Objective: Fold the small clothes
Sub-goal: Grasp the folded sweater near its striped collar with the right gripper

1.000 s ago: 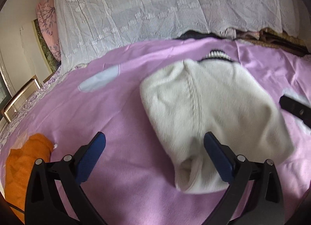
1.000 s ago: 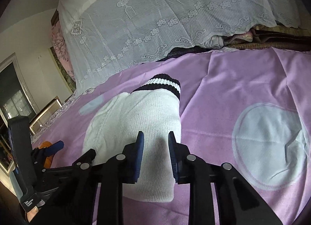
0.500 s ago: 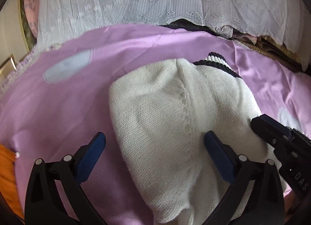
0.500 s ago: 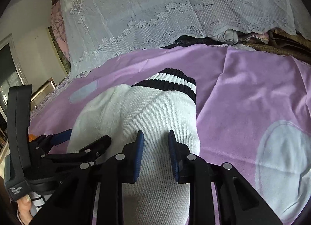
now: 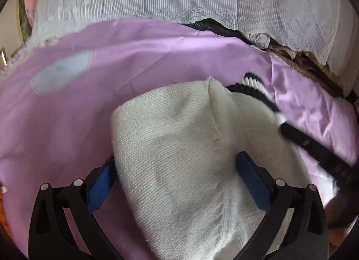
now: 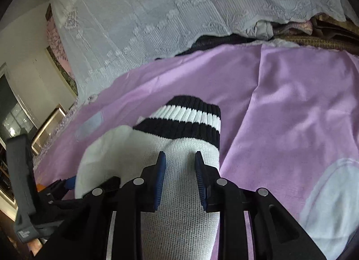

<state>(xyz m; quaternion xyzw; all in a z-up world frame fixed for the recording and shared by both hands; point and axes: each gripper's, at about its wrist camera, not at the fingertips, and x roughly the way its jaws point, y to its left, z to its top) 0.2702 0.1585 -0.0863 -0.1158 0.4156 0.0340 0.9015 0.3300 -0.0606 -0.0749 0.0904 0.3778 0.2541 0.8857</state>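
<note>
A white knit garment (image 5: pixel 179 154) with a black-and-white striped cuff (image 6: pixel 186 118) lies folded on the purple sheet (image 5: pixel 139 62). My left gripper (image 5: pixel 176 170) is open, its blue pads on either side of the garment's near part. My right gripper (image 6: pixel 180 165) is partly open, narrow, and sits over the white sleeve just below the cuff; the knit lies between its pads. The right gripper's body shows as a black bar (image 5: pixel 314 147) at the right of the left wrist view. The left gripper shows at the lower left of the right wrist view (image 6: pixel 67 183).
A white lace cover (image 6: pixel 179 13) hangs over the bed's far side, with dark and brown cloth (image 6: pixel 325 35) bunched beneath it at the right. An orange cloth sliver (image 5: pixel 1 210) is at the left edge. Pale patches (image 6: pixel 332 203) mark the sheet.
Both grippers have moved forward and down onto the garment. The left pads now straddle its near part; the right gripper is closer to the striped cuff.
</note>
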